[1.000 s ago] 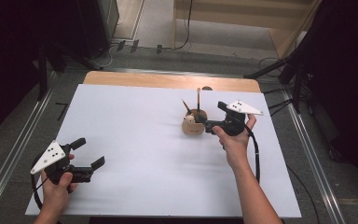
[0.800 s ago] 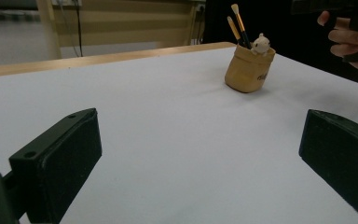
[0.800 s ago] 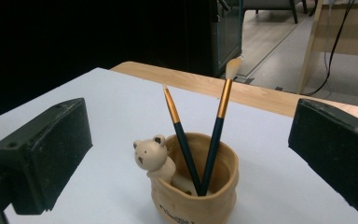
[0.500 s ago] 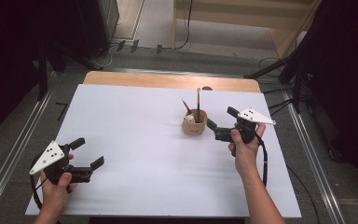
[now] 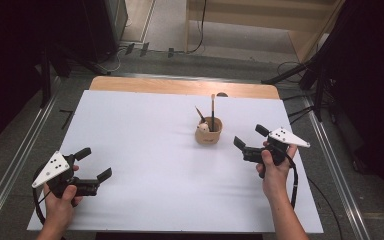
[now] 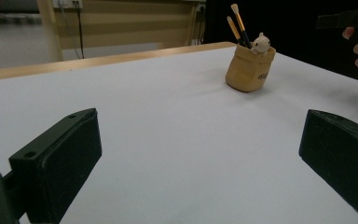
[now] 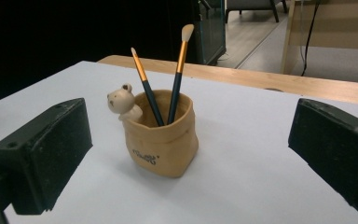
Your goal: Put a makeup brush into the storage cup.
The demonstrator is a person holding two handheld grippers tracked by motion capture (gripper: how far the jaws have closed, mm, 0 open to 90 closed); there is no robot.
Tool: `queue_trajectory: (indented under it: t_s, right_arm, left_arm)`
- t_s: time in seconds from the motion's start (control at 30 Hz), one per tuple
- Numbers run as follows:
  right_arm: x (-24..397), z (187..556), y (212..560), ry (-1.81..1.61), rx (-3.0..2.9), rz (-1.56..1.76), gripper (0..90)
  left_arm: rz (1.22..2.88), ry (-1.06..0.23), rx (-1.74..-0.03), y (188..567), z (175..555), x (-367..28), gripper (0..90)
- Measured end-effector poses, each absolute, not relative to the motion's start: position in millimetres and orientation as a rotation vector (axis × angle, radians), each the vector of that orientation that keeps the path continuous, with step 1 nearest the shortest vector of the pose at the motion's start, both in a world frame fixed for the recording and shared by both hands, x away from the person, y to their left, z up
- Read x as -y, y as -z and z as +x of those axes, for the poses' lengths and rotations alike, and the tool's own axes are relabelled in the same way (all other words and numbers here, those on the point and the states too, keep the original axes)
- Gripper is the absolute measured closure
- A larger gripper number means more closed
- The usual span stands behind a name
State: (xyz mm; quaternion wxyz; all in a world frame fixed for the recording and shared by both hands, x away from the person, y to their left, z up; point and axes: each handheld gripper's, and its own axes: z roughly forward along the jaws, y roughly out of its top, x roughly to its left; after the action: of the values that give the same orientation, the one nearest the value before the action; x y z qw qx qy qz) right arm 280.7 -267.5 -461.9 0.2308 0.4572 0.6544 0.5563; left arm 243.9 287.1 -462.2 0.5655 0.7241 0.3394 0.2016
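Observation:
A tan sack-shaped brush pot (image 5: 209,133) (image 7: 162,140) (image 6: 248,71) stands upright on the white table top (image 5: 145,130), right of centre. Two brushes (image 7: 176,72) lean in it, and a small bear figure (image 7: 120,102) perches on its rim. My right gripper (image 5: 250,137) is open, a short way to the right of the pot and apart from it, jaws empty. At the near left, my left gripper (image 5: 93,163) is open too, far from the pot, nothing between its jaws.
A bare wooden strip (image 5: 180,86) runs along the table's far edge. Metal rails (image 5: 20,150) flank both sides. A black cable (image 5: 294,180) trails from the right gripper. Dark stands and floor cables lie beyond the table.
My right gripper has let go of the pot and drawn back to the right and toward me, now open. The pot stays put. My left gripper has barely moved.

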Motion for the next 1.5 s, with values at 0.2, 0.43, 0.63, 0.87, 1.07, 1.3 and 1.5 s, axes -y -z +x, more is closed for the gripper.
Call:
queue_trajectory:
  t_s: [0.2, 0.43, 0.63, 0.87, 1.07, 1.3, 1.5]
  right_arm:
    - [274.5, 269.9, 470.1, -1.531, -1.795, 1.27, 0.0]
    - [279.1, 257.9, 480.0, -1.516, -1.801, 1.269, 0.0]
    - [284.0, 249.9, 485.8, -1.508, -1.798, 1.274, 0.0]
    - [293.7, 238.8, 484.1, -1.514, -1.776, 1.276, 0.0]
    - [296.7, 229.4, 487.8, -1.496, -1.787, 1.259, 0.0]
    - [298.2, 220.8, 492.0, -1.482, -1.792, 1.265, 0.0]
    - [301.8, 211.4, 492.9, -1.471, -1.785, 1.27, 0.0]
  left_arm:
    - [1.707, -0.474, -0.788, 461.7, 242.7, -287.0, 0.0]
    - [1.71, -0.479, -0.781, 461.6, 242.0, -286.4, 0.0]
    - [1.709, -0.48, -0.782, 461.6, 241.8, -286.5, 0.0]
    - [1.709, -0.48, -0.779, 461.5, 241.6, -287.1, 0.0]
    - [1.716, -0.487, -0.774, 461.7, 240.9, -286.3, 0.0]
    - [1.717, -0.492, -0.773, 461.8, 240.1, -287.4, 0.0]
    - [1.709, -0.495, -0.776, 462.1, 239.2, -290.8, 0.0]
